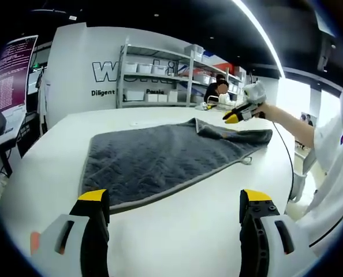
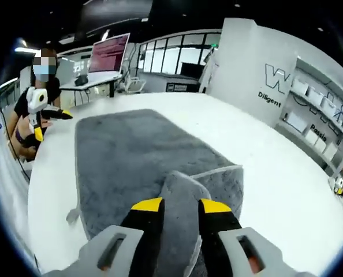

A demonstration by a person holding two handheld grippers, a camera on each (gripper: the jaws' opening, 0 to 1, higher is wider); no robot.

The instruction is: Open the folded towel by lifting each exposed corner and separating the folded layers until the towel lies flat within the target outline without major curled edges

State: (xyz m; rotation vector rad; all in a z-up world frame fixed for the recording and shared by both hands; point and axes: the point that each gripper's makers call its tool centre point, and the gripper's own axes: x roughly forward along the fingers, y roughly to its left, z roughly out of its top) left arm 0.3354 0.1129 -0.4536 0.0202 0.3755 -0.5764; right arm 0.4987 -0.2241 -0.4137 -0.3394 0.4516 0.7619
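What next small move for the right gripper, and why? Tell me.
Probably carry the pinched corner outward and lay it down. The right gripper is shut on a raised fold of the grey towel, which still lies doubled near that corner, while the left gripper hangs open short of the near edge.

We get bright, even light from the ceiling strip (image 1: 258, 29), mild glare on the white table (image 1: 177, 225), soft shadows, heavy fisheye bending at edges, and sharp focus except slightly soft far shelves (image 1: 160, 75).
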